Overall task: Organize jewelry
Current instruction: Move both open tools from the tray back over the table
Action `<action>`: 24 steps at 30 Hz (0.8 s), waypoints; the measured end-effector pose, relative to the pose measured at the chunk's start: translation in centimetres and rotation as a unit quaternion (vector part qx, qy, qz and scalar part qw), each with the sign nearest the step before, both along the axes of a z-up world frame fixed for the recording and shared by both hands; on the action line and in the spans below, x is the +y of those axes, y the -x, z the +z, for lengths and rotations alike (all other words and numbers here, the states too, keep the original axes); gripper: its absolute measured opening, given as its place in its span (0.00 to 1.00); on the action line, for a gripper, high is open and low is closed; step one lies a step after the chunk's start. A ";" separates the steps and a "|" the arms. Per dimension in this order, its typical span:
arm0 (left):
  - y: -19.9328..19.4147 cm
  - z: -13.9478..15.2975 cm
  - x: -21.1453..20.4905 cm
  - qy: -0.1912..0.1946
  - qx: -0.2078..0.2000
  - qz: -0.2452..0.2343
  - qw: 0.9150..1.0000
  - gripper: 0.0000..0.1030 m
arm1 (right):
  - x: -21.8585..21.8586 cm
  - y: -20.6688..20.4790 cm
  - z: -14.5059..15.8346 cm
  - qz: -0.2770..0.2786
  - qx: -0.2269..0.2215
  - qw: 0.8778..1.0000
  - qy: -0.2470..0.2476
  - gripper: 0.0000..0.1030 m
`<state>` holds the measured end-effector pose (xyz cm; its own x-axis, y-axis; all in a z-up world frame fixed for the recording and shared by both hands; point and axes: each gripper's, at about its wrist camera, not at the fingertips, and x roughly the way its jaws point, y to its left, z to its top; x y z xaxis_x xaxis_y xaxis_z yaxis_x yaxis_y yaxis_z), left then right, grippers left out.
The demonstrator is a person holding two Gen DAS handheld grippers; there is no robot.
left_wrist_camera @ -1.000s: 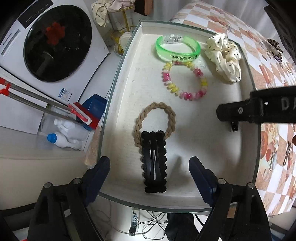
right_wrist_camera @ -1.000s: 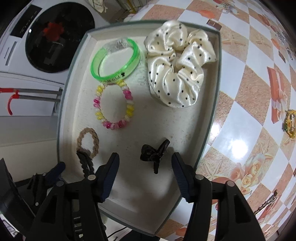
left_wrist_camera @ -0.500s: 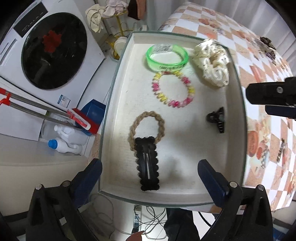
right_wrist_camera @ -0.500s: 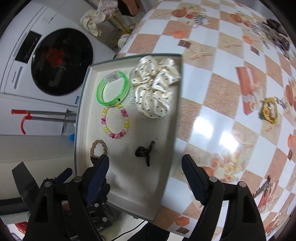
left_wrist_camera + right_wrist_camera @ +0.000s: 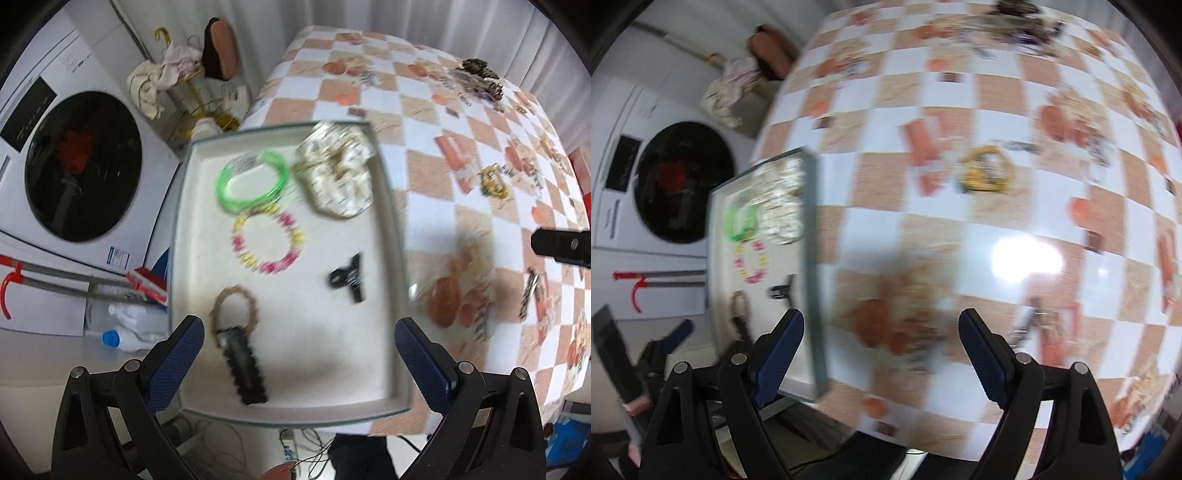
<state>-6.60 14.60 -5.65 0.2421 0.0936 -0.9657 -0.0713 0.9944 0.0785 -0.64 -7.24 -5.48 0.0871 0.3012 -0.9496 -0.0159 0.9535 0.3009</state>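
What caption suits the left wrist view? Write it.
Open left gripper above a white tray holding bracelets, scrunchie and black clips.

Both wrist views look steeply down from above, sharing the tray [image 5: 397, 236] and checkered table [image 5: 871, 192].

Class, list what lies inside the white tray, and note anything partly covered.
Inside the tray: green bangle, spotted scrunchie, beaded bracelet, small black claw clip, braided tie. The black snap clip covers the tie's near end.
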 end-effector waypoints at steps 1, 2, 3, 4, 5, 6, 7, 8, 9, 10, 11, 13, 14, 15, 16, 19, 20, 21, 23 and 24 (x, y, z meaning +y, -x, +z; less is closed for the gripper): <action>-0.5 0.3 -0.7 0.002 -0.004 0.000 1.000 1.00 | -1.0 -0.2 -0.1 -0.007 0.000 1.000 0.004 0.85; -0.9 0.5 -1.4 0.006 -0.005 0.000 1.000 1.00 | -2.2 -0.4 -0.3 -0.015 0.001 1.000 0.010 0.85; -1.1 0.6 -1.8 0.009 -0.004 0.000 1.000 1.00 | -3.2 -0.7 -0.4 -0.023 0.003 1.000 0.014 0.85; -1.6 0.6 -2.6 0.013 -0.003 0.002 1.000 1.00 | -4.3 -1.0 -0.6 -0.029 0.005 0.999 0.017 0.85; -1.8 0.7 -3.2 0.016 -0.003 0.003 1.000 1.00 | -5.3 -1.3 -0.7 -0.034 0.007 0.999 0.020 0.85; -2.2 0.7 -3.9 0.017 -0.001 0.003 1.000 1.00 | -6.1 -1.6 -0.8 -0.037 0.007 0.999 0.023 0.85; -2.6 0.7 -4.8 0.019 0.000 0.001 1.000 1.00 | -7.0 -1.9 -0.8 -0.038 0.006 0.999 0.026 0.85; -2.8 0.6 -5.4 0.021 0.002 0.001 1.000 1.00 | -7.9 -2.4 -0.8 -0.037 0.006 0.999 0.029 0.85; -3.2 0.5 -6.2 0.025 0.004 0.000 1.000 1.00 | -8.6 -2.8 -0.9 -0.036 0.005 0.999 0.032 0.85; -3.5 0.4 -7.0 0.031 0.008 0.000 0.999 1.00 | -8.9 -3.1 -0.9 -0.035 0.005 0.999 0.035 0.85; -3.8 0.3 -7.6 0.034 0.011 0.000 0.999 1.00 | -9.6 -3.5 -1.0 -0.033 0.005 0.999 0.038 0.85; -4.5 0.0 -9.2 0.035 0.016 0.001 0.999 1.00 | -10.4 -4.3 -1.1 -0.028 0.005 0.999 0.042 0.85; -4.6 -0.1 -9.6 0.035 0.017 0.001 0.999 1.00 | -10.9 -4.7 -1.2 -0.024 0.005 0.999 0.044 0.85; -4.9 -0.3 -10.3 0.036 0.021 0.002 0.999 1.00 | -11.2 -5.0 -1.3 -0.021 0.004 0.999 0.046 0.85; -5.2 -0.4 -10.8 0.035 0.023 0.004 0.999 1.00 | -11.4 -5.3 -1.4 -0.017 0.003 0.999 0.048 0.85; -5.8 -1.0 -11.7 0.030 0.031 0.009 0.999 1.00 | -12.1 -6.4 -1.7 -0.002 0.001 0.999 0.054 0.85; -6.0 -1.3 -11.9 0.030 0.035 0.012 0.999 1.00 | -12.2 -6.6 -1.8 0.001 0.001 0.998 0.056 0.85; -6.3 -1.7 -12.1 0.031 0.039 0.014 0.999 1.00 | -12.4 -6.8 -1.9 0.004 0.001 0.998 0.056 0.85; -6.8 -2.5 -12.4 0.032 0.050 0.020 0.998 1.00 | -12.7 -7.3 -2.2 0.009 0.002 0.998 0.057 0.85; -7.2 -2.9 -12.6 0.036 0.055 0.023 0.998 1.00 | -12.8 -7.5 -2.4 0.012 0.002 0.998 0.058 0.85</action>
<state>0.57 1.97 -8.59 0.1304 0.0311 -0.9910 -0.1112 0.9937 0.0166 6.87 -20.06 -7.87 0.0768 0.1917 -0.9784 -0.0376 0.9812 0.1893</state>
